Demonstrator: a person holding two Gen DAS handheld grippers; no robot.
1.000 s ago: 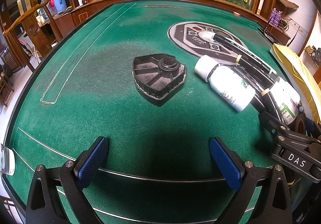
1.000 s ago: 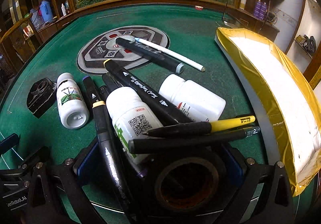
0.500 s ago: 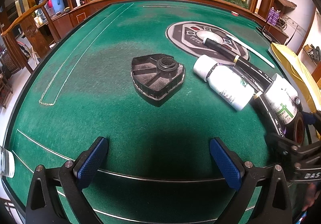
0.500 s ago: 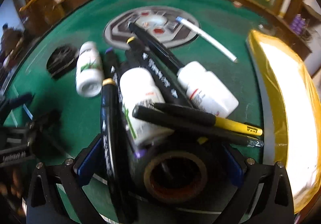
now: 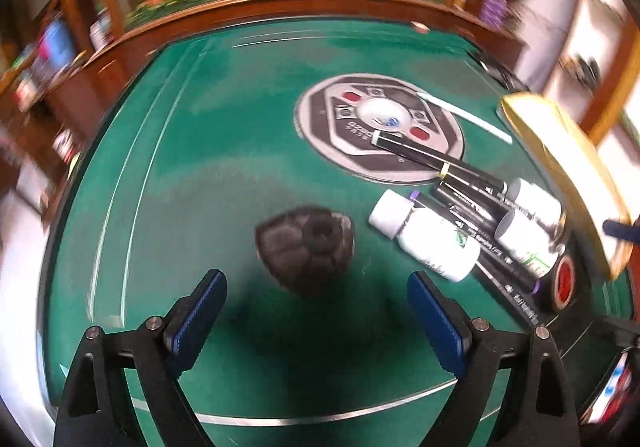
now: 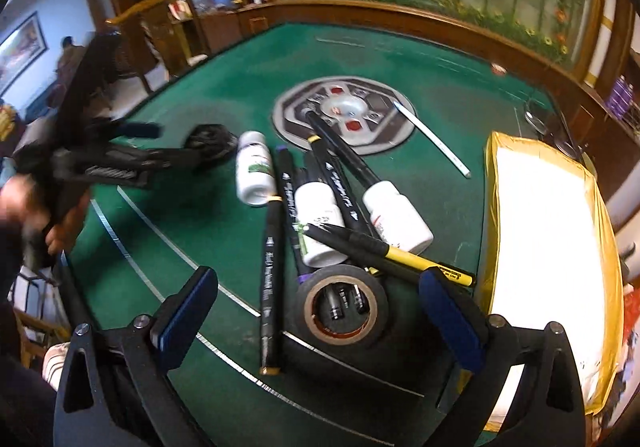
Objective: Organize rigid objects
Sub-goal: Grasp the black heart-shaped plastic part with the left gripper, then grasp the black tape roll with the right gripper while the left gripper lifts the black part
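Left wrist view: the left claw (image 5: 316, 311) stands wide, its jaws having just eased inward a little, nothing between the blue ribbed pads, open green felt beneath. Just beyond lies the black ribbed plastic piece (image 5: 306, 245), blurred, with bare counter (image 5: 192, 183) stretching away to the left as far as the curved wooden rim. To the right the clutter sits packed: a white bottle (image 5: 430, 241) on its side touching black markers (image 5: 472, 203), near the gold-edged tray (image 5: 560, 167). Right wrist view: the right claw (image 6: 320, 311) is apart too, holding nothing, hovering over the roll of black tape (image 6: 342, 305), which lies flat with pen ends showing inside its core. A yellow-and-black pen (image 6: 404, 253) crosses the pile on top. Smooth white bottles, glossy marker barrels; their white lettering is too small to read. The left claw shows at far left, gripped in a hand (image 6: 66, 225).
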